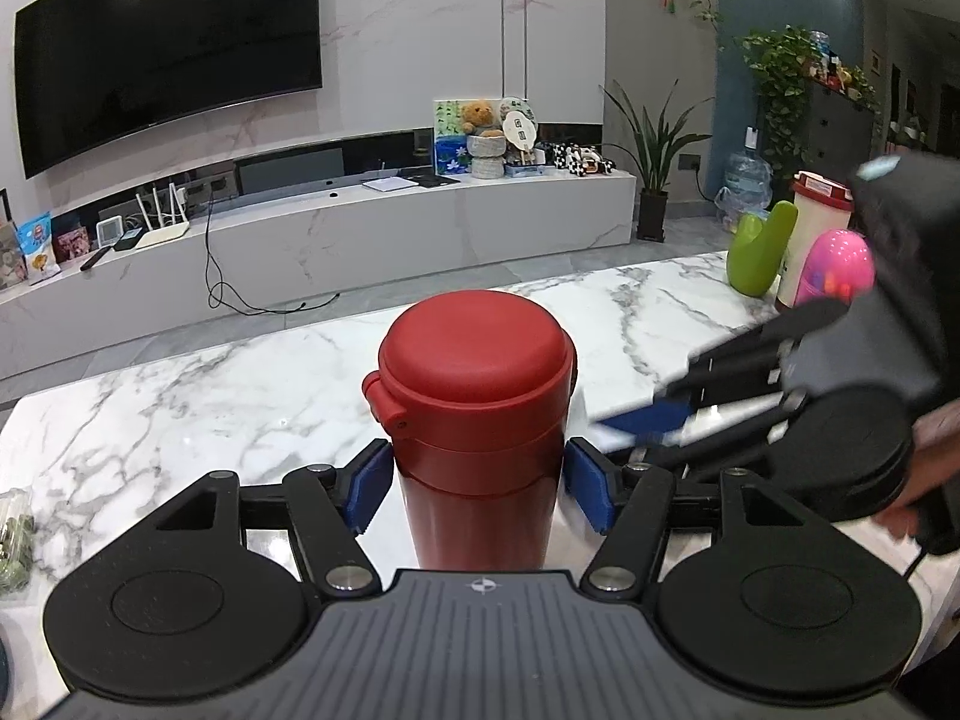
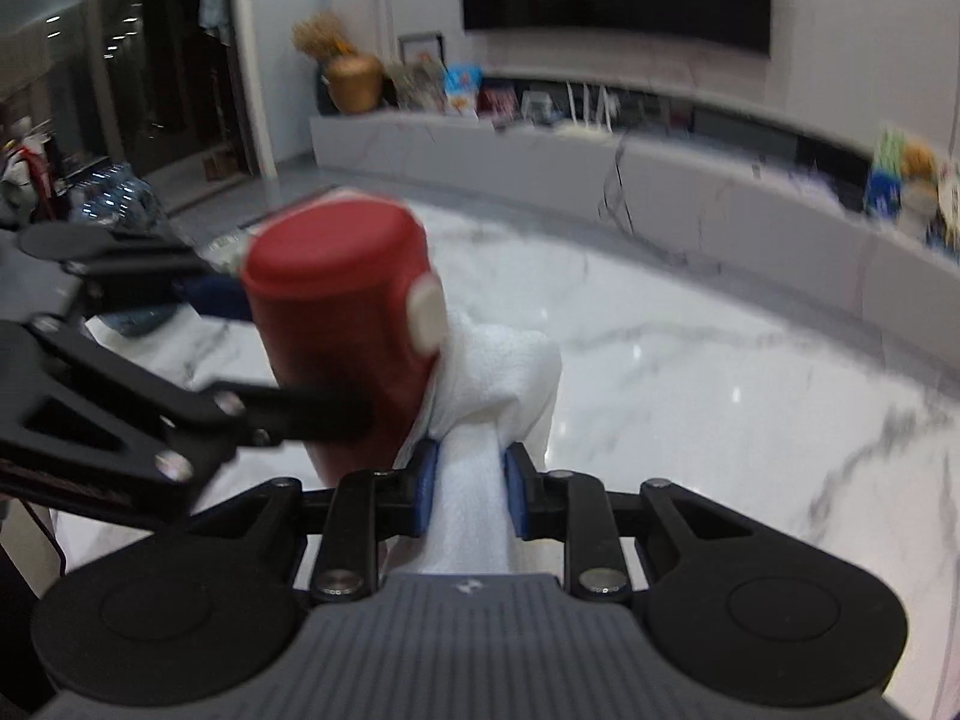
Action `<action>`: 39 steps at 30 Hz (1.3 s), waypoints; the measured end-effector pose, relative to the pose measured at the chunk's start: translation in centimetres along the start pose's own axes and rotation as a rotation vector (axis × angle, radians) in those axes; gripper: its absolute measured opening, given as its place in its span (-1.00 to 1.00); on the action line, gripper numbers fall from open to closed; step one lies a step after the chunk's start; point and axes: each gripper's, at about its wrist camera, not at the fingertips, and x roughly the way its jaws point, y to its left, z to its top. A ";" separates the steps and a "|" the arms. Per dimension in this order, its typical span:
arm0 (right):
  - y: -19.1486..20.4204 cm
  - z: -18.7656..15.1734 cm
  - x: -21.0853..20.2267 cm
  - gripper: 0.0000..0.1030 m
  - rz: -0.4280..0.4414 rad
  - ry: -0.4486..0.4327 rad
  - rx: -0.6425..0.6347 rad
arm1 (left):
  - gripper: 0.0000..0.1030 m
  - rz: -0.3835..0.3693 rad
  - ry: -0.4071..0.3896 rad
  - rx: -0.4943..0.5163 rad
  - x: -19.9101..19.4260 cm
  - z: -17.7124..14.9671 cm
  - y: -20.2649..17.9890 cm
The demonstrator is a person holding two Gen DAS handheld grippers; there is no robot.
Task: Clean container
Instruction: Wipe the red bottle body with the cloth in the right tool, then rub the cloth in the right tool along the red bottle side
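Your left gripper (image 1: 477, 483) straddles the upright red flask (image 1: 477, 396) on the marble bench (image 1: 198, 396), jaws barely released—re-clench before wiping—while your right gripper (image 2: 471, 495), jaws clenched on the white cloth (image 2: 498, 372), presses beside its lid.

The left tool (image 1: 474, 480) points down at a slant, its blue pads (image 1: 369, 483) level on either side of the red flask (image 1: 474, 372), with a sliver of gap at the right pad. The right tool (image 2: 470, 492), also slanted downward, pinches a white cloth (image 2: 498, 372).
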 end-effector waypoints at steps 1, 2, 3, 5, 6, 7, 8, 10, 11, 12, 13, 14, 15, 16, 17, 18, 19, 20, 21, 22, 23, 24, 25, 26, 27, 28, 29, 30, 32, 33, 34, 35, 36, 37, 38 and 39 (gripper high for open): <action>-0.1 0.1 -0.3 -0.48 0.000 -0.017 -0.013 | 0.18 -0.002 0.001 0.003 0.0 0.0 0.0; -0.2 0.3 -0.6 -0.48 0.001 -0.032 -0.023 | 0.18 -0.002 0.001 0.005 0.0 -0.1 0.0; -0.4 0.4 -0.9 -0.48 0.001 -0.044 -0.032 | 0.18 -0.002 0.002 0.008 0.0 -0.1 0.0; -0.5 0.5 -1.1 -0.48 0.000 -0.051 -0.048 | 0.18 -0.001 0.003 0.013 0.0 -0.1 -0.1; -0.6 0.6 -1.0 -0.48 -0.001 -0.050 -0.053 | 0.18 -0.002 0.003 0.013 0.0 -0.1 -0.1; -0.6 0.7 -0.9 -0.48 -0.002 -0.047 -0.055 | 0.18 -0.001 0.002 0.014 0.1 -0.2 -0.1; -0.7 0.7 -0.8 -0.48 -0.003 -0.043 -0.058 | 0.18 -0.001 0.003 0.015 0.1 -0.2 -0.1; -0.3 0.7 -0.7 -0.48 -0.004 -0.027 -0.061 | 0.18 -0.001 0.004 0.015 0.0 -0.1 -0.1; -0.1 0.6 -0.6 -0.48 -0.005 -0.014 -0.062 | 0.18 0.000 0.003 0.014 0.0 -0.1 -0.1; 0.0 0.6 -0.2 -0.48 -0.004 0.000 -0.061 | 0.18 0.002 0.003 0.012 0.0 -0.2 -0.1; 0.1 0.5 0.1 -0.48 -0.002 0.013 -0.059 | 0.18 0.005 0.002 0.010 0.0 -0.2 -0.1; 0.1 0.3 0.4 -0.48 0.003 0.026 -0.053 | 0.19 0.009 0.002 0.006 0.0 -0.2 -0.1; 0.1 0.2 0.8 -0.48 0.009 0.040 -0.043 | 0.19 0.014 0.001 0.000 0.0 -0.2 0.0; 0.1 0.0 1.2 -0.48 0.014 0.054 -0.035 | 0.20 0.020 0.001 -0.012 0.0 -0.2 0.0; 0.1 -0.1 1.6 -0.48 0.017 0.069 -0.031 | 0.22 0.027 0.000 -0.027 0.0 -0.2 0.1; 0.1 -0.3 2.0 -0.48 0.018 0.084 -0.029 | 0.24 0.032 0.001 -0.042 -0.1 -0.2 0.1; 0.2 -0.4 2.4 -0.48 0.018 0.099 -0.030 | 0.32 0.037 0.001 -0.058 -0.1 -0.2 0.1; 0.2 -0.6 2.8 -0.48 0.017 0.114 -0.032 | 0.36 0.041 0.002 -0.073 -0.2 -0.2 0.1; 0.3 -0.9 3.2 -0.48 0.016 0.126 -0.033 | 0.36 0.049 0.004 -0.077 -0.2 -0.2 0.0; 0.3 -1.1 3.5 -0.48 0.014 0.135 -0.032 | 0.36 0.055 0.006 -0.078 -0.3 -0.2 -0.1; 0.3 -1.3 3.8 -0.48 0.012 0.145 -0.031 | 0.36 0.055 0.012 -0.085 -0.3 -0.2 -0.1; 0.3 -1.5 4.1 -0.48 0.010 0.154 -0.030 | 0.36 0.054 0.019 -0.094 -0.3 -0.2 -0.1; 0.3 -1.7 4.3 -0.48 0.008 0.163 -0.030 | 0.36 0.051 0.022 -0.100 -0.3 -0.2 -0.2; 0.3 -1.8 4.6 -0.48 0.004 0.171 -0.030 | 0.36 0.048 0.019 -0.097 -0.4 -0.2 -0.3; 0.3 -2.0 4.8 -0.48 -0.001 0.180 -0.027 | 0.36 0.045 0.016 -0.090 -0.5 -0.2 -0.4; 0.3 -2.1 4.9 -0.48 -0.006 0.190 -0.023 | 0.36 0.045 0.014 -0.081 -0.5 -0.2 -0.6; 0.3 -2.3 4.9 -0.48 -0.009 0.199 -0.020 | 0.36 0.044 0.015 -0.076 -0.4 -0.2 -0.6; 0.4 -2.5 4.9 -0.48 -0.009 0.208 -0.017 | 0.36 0.042 0.016 -0.073 -0.4 -0.2 -0.6; 0.7 -2.6 4.8 -0.48 -0.003 0.232 -0.013 | 0.36 0.039 0.015 -0.071 -0.4 -0.2 -0.5; 0.8 -2.5 4.7 -0.48 0.000 0.243 -0.011 | 0.35 0.039 0.011 -0.072 -0.5 -0.1 -0.5; 0.9 -2.4 4.6 -0.48 0.003 0.252 -0.009 | 0.34 0.033 0.009 -0.077 -0.6 -0.2 -0.4; 0.9 -2.3 4.6 -0.48 0.008 0.257 -0.008 | 0.34 0.033 0.007 -0.081 -0.6 -0.1 -0.3; 0.9 -2.1 4.5 -0.48 0.015 0.260 -0.006 | 0.34 0.036 0.005 -0.080 -0.6 -0.2 -0.2; 1.0 -2.1 4.6 -0.48 0.022 0.264 -0.002 | 0.34 0.037 0.005 -0.078 -0.6 -0.2 -0.2; 1.1 -2.2 4.5 -0.48 0.032 0.269 -0.004 | 0.34 0.036 0.006 -0.077 -0.5 -0.2 -0.2; 1.3 -2.4 4.3 -0.48 0.044 0.272 -0.011 | 0.34 0.034 0.005 -0.077 -0.5 -0.1 -0.1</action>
